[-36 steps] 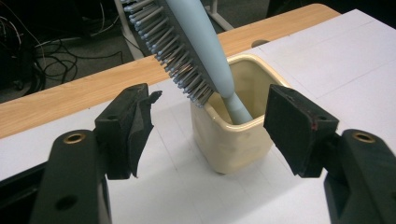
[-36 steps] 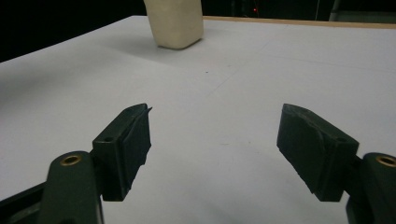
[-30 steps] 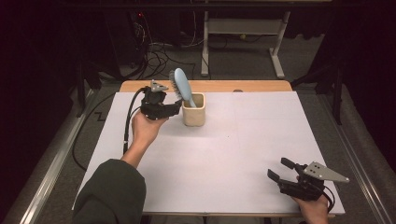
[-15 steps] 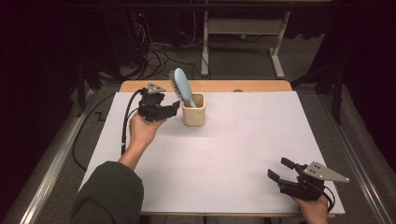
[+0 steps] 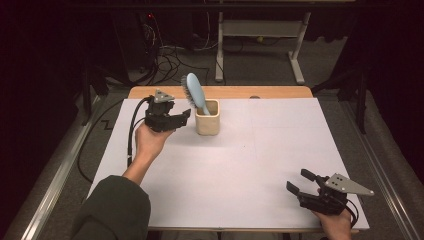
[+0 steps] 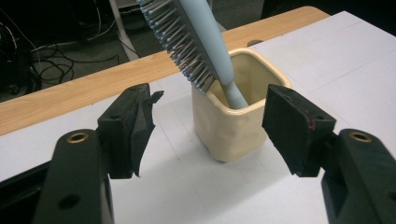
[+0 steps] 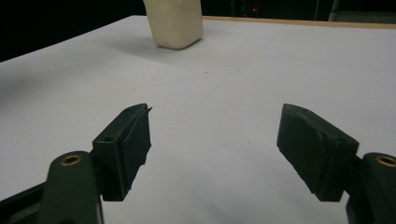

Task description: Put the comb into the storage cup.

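A white sheet [image 5: 260,165] covers the wooden table [image 5: 235,92]; behind, dark cables [image 5: 170,60] and perhaps a desk frame [image 5: 260,35].

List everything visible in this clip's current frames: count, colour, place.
hairbrush: one, light blue with grey bristles, handle down in the cup, head leaning out
cup: one, cream, squarish, far left-centre of the table
table: one, white top with a wooden far edge
desk frame: one, white, on the floor beyond the table
cables: several, dark, on the floor beyond the table
left gripper: one, black, jaws open, just left of the cup
right gripper: one, black, jaws open, near right corner
sleeve: one, dark green, bottom left
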